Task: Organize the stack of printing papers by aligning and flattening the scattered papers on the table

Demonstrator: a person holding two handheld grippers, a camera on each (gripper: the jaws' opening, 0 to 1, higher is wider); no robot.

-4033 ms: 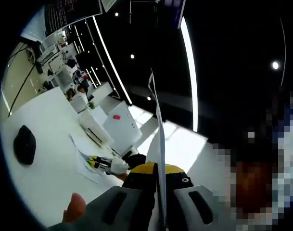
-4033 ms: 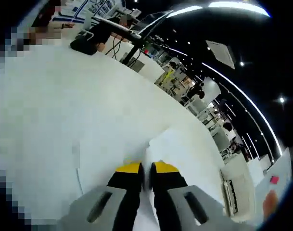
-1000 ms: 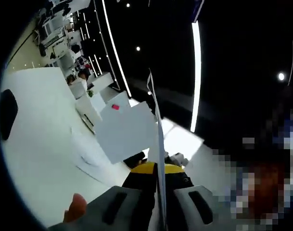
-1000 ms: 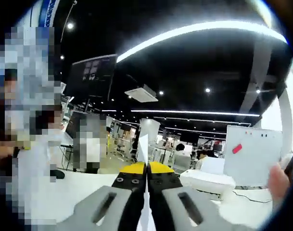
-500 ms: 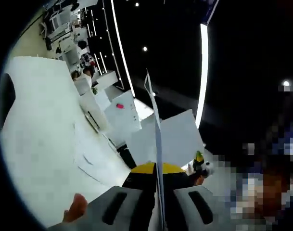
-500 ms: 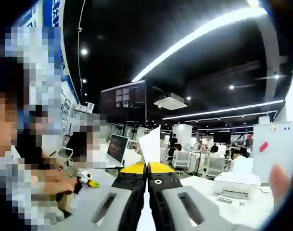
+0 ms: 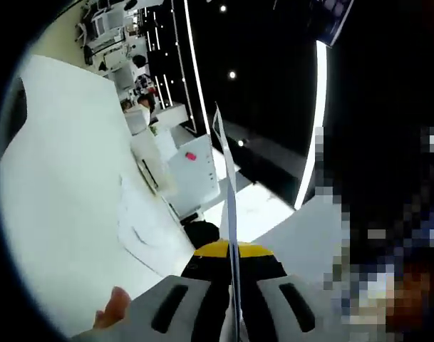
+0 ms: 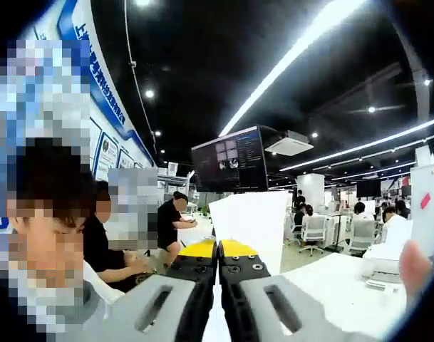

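Left gripper [image 7: 231,251]: I see its yellow-tipped jaws pinched on a thin white paper sheet [image 7: 226,178], seen edge-on and rising straight up from them.
Right gripper [image 8: 218,249]: my jaws here are closed on another white printing paper [image 8: 249,221], held up in the air.
White table [image 7: 60,192]: more loose white sheets [image 7: 142,228] lie flat on it, near a white printer [image 7: 192,174].

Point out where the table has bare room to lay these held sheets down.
Bare white table lies between the dark object at the far edge and the loose papers. It is crowded by the printer. Both grippers, left and right, hold sheets.
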